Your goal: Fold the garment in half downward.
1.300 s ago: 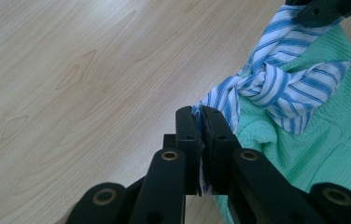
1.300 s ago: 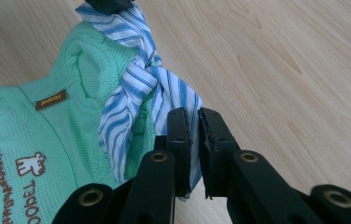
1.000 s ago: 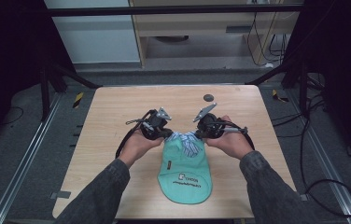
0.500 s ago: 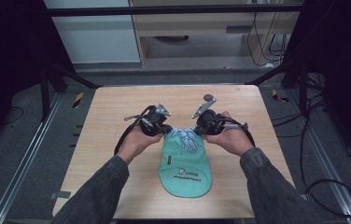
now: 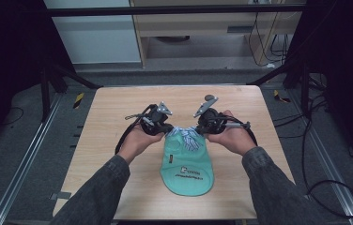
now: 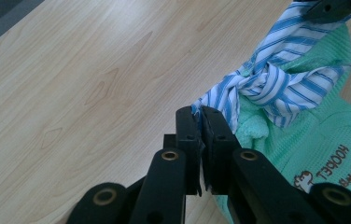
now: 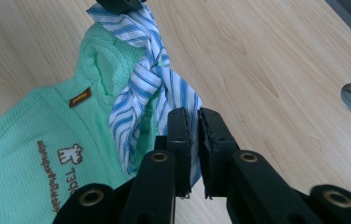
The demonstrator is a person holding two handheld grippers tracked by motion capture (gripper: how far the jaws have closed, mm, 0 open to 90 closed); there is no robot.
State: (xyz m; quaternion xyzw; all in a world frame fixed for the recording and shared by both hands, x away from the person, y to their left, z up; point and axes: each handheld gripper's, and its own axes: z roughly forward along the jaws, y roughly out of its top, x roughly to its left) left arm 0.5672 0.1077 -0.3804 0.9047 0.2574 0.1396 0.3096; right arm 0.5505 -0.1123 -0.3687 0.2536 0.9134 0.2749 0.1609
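High view has me at the table (image 5: 118, 108) with a hand-held gripper in each hand, both up at the top end of a mint green bib (image 5: 187, 169) lying flat near the middle. My left hand-held gripper (image 6: 200, 128) is clamped on one end of the blue striped tie (image 6: 262, 79), and my right hand-held gripper (image 7: 192, 123) is clamped on the other end (the knot sits right between them). Looks to me like I'm tying or cinching the straps. My worry from here: each pinch is only on the very edge of the fabric, so a hard pull could slip a strap out, or drag the whole bib across the table since nothing's pinning it down.
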